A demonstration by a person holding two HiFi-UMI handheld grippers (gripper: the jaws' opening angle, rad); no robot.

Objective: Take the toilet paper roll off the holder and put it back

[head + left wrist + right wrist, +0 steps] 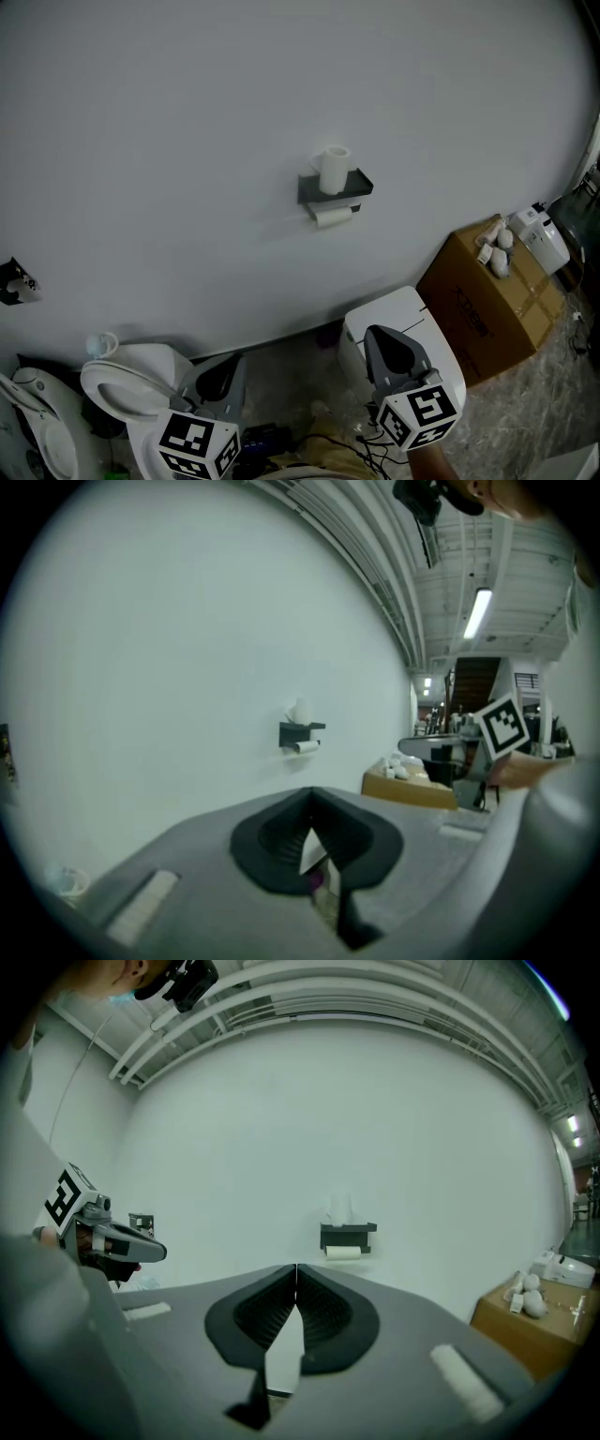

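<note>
left gripper (pixel 225 367) and right gripper (pixel 380 339) jaws closed on nothing, toilet paper roll (pixel 332 217) hanging on the holder (pixel 335 188)

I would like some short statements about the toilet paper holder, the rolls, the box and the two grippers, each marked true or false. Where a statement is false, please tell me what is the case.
1. A toilet paper roll stands upright on top of the holder. True.
2. The right gripper grips a roll. False: its jaws are together on nothing, well away from the holder.
3. A second roll hangs under the holder's shelf. True.
4. The cardboard box stands to the left of the holder. False: in the head view it stands lower right of it, on the floor.
5. The left gripper has its jaws wide apart. False: they are together and empty.
</note>
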